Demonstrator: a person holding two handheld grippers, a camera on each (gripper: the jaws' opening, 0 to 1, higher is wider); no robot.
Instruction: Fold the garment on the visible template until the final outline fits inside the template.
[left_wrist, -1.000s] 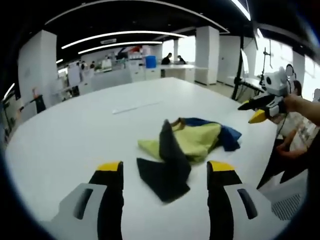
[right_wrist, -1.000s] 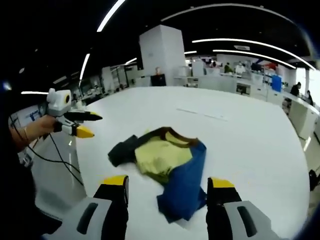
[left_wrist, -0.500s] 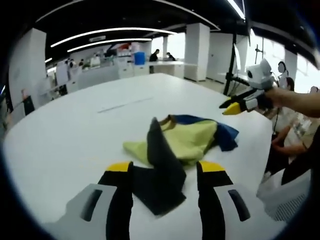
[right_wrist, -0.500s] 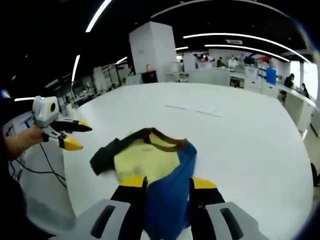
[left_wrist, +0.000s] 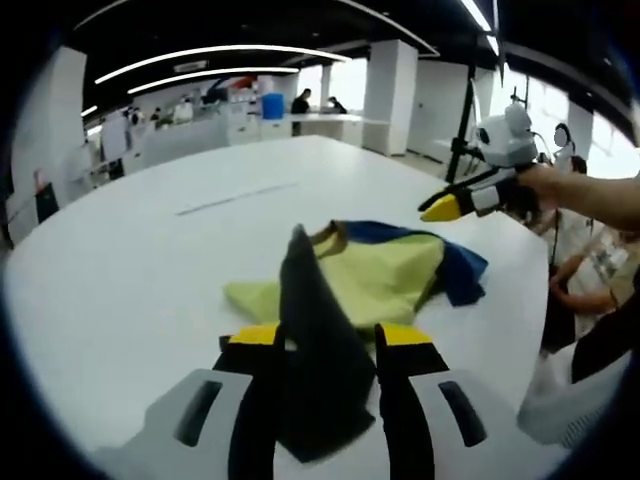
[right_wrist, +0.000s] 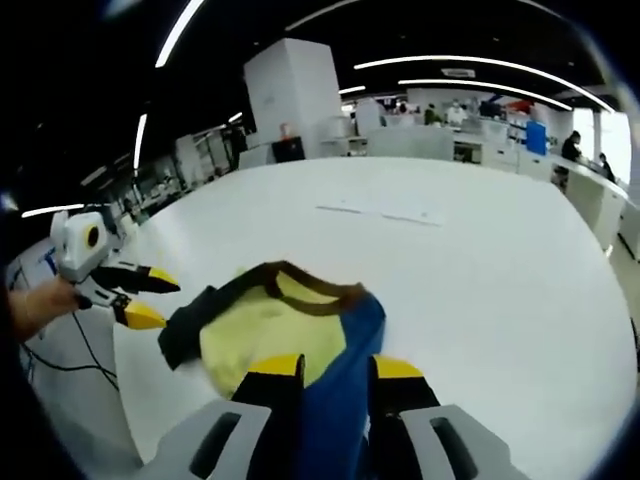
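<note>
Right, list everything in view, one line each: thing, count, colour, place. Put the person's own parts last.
Garment: one, yellow body with brown collar, one dark sleeve, one blue sleeve; lying crumpled on the table.
Table: one, white, large, under the garment.
Strip on table: one, pale, thin, lying flat beyond the garment.
Pillars: several, white, in the office behind the table.
Ceiling lights: several long white strips overhead.
Blue container: one, on a far desk.
Left hand-held gripper: one, grey with black jaws and yellow tips, shut on the dark sleeve.
Right hand-held gripper: one, same colours, shut on the blue sleeve.
Hand: one, holding the right hand-held gripper.
</note>
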